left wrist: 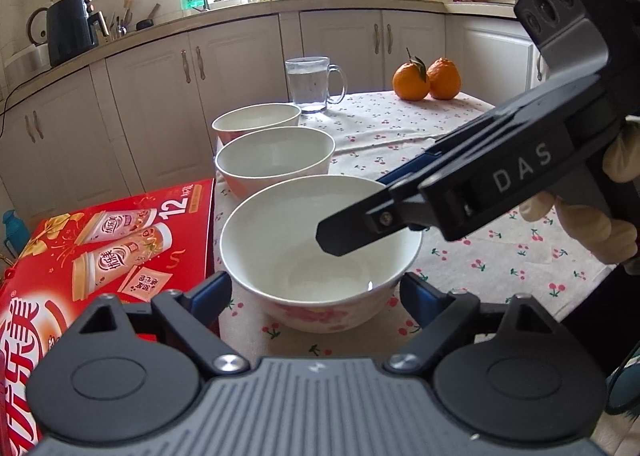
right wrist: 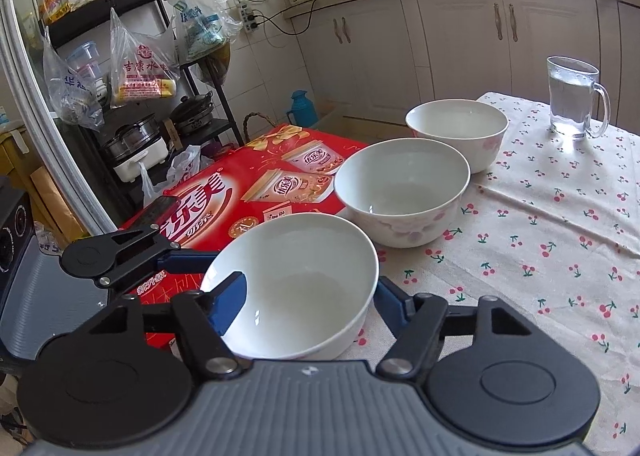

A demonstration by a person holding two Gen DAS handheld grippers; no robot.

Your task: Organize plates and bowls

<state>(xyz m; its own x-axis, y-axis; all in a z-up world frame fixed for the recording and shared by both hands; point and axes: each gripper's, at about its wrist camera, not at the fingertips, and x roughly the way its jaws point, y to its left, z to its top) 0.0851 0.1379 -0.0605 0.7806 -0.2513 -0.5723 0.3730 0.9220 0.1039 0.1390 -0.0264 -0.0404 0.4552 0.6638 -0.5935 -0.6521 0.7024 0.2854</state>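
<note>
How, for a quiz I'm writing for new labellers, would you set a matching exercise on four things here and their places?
Things:
1 nearest bowl
2 glass mug
3 oranges
4 red box

Places, as the left wrist view shows them:
A far right of the tablecloth
B left of the bowls, off the tablecloth
C front of the row of three bowls
D just behind the farthest bowl

Pairs: 1-C; 2-D; 3-A; 4-B

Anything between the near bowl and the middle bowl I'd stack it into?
Nothing visible. Only a strip of tablecloth separates the near bowl from the middle bowl, which looks empty.
</note>
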